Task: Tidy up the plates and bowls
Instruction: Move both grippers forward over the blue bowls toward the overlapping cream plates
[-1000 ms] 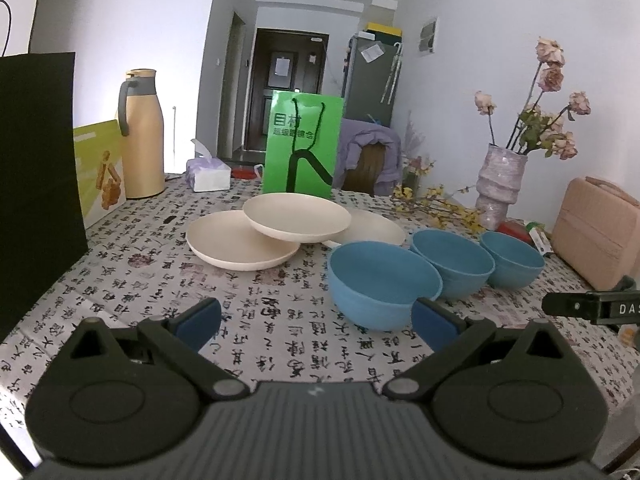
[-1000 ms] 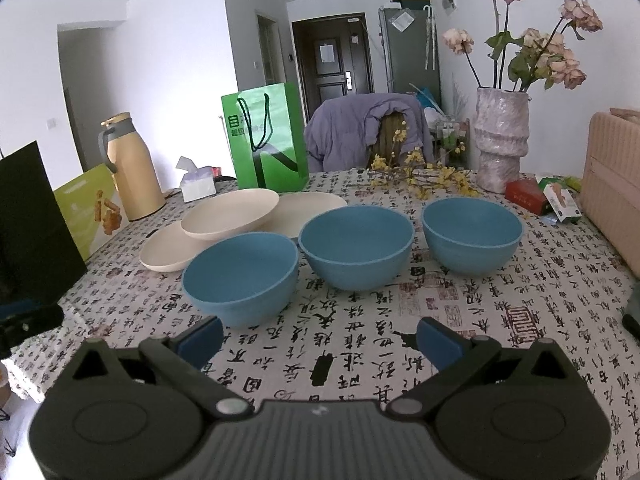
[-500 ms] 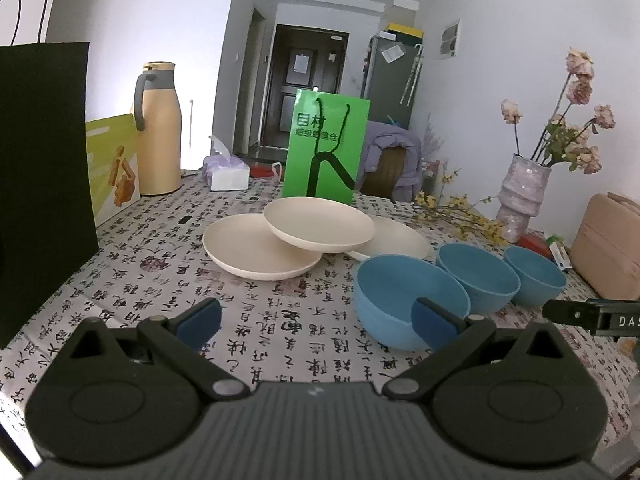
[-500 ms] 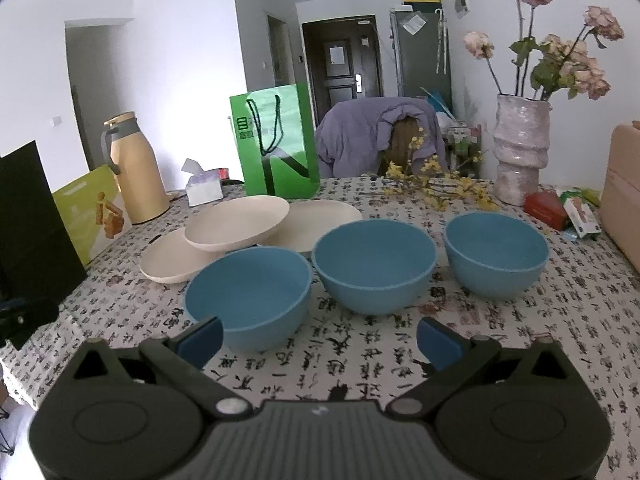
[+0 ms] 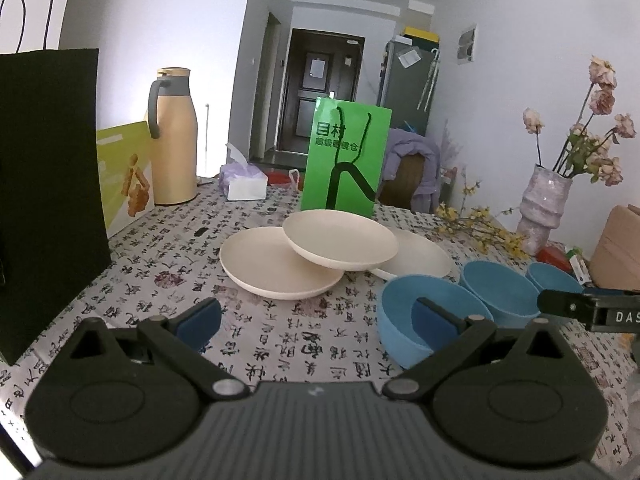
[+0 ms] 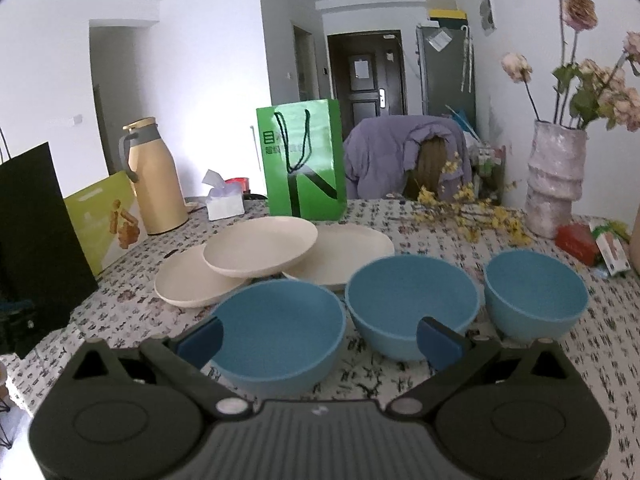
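Observation:
Three cream plates overlap on the patterned tablecloth: a left plate (image 5: 276,268), a middle plate (image 5: 340,240) propped on the other two, and a right plate (image 5: 420,256). Three blue bowls stand in a row in front of them: near bowl (image 6: 280,340), middle bowl (image 6: 412,300), right bowl (image 6: 536,292). My left gripper (image 5: 316,318) is open above the cloth, short of the plates, its right finger in front of the near bowl (image 5: 432,320). My right gripper (image 6: 320,338) is open, empty, and low in front of the near and middle bowls.
A green paper bag (image 5: 344,160) stands behind the plates. A tan thermos (image 5: 174,140), a tissue box (image 5: 244,182) and a black bag (image 5: 48,184) line the left side. A vase of dried flowers (image 6: 556,176) and a red box (image 6: 576,240) are at the right.
Both grippers have dropped lower and moved closer to the dishes, so the plates and bowls look larger. Nothing on the table has moved, and both grippers stay open.

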`<move>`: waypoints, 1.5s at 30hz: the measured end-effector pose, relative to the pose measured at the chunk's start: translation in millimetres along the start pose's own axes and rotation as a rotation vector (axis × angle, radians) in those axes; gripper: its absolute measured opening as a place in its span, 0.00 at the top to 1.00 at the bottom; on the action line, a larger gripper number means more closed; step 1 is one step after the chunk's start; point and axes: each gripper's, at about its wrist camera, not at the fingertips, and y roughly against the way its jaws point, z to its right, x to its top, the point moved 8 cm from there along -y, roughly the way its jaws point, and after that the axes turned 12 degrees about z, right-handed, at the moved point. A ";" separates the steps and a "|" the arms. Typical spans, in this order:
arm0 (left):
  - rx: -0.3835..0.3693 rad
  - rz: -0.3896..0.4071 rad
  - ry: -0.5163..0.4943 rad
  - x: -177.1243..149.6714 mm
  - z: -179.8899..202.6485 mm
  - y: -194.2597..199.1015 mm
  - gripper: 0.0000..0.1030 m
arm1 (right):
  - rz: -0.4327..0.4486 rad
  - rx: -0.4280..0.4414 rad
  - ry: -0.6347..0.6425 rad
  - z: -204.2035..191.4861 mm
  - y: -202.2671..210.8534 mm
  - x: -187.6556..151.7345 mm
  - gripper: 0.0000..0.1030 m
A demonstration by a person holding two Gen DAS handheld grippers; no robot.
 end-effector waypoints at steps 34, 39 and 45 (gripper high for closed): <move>0.100 -0.004 0.029 28.9 -21.2 -72.2 0.00 | 0.053 0.054 0.009 -7.2 -91.0 42.4 0.00; 0.116 -0.002 0.000 33.6 -19.7 -83.5 0.00 | 0.037 0.059 -0.024 -1.1 -104.0 45.2 0.00; 0.117 -0.002 -0.013 38.1 -16.3 -99.2 0.00 | 0.023 0.045 -0.043 6.8 -122.4 49.7 0.00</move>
